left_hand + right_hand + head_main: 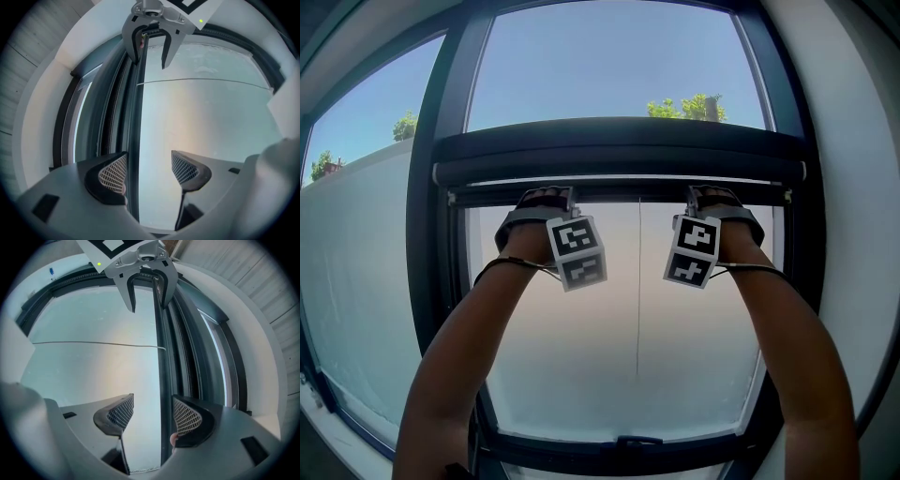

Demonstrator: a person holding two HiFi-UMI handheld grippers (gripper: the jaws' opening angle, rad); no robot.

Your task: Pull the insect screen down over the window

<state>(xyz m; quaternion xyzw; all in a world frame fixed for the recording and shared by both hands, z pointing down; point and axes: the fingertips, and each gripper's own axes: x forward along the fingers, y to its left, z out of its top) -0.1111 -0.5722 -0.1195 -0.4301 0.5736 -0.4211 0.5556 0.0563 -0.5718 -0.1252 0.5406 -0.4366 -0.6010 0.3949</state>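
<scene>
Head view shows the left gripper (546, 197) and right gripper (713, 195) raised to the insect screen's pull bar (619, 186) near the top of the window (581, 375), each with jaws wide apart around the bar.

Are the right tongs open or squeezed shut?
Open. The right gripper view shows the right tongs with their two pads standing apart, and the dark bar running between them, nearer one pad.

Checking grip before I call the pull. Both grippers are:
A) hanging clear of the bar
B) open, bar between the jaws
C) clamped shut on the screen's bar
B: the left gripper and right gripper each show jaws apart, the dark bar running between them.
</scene>
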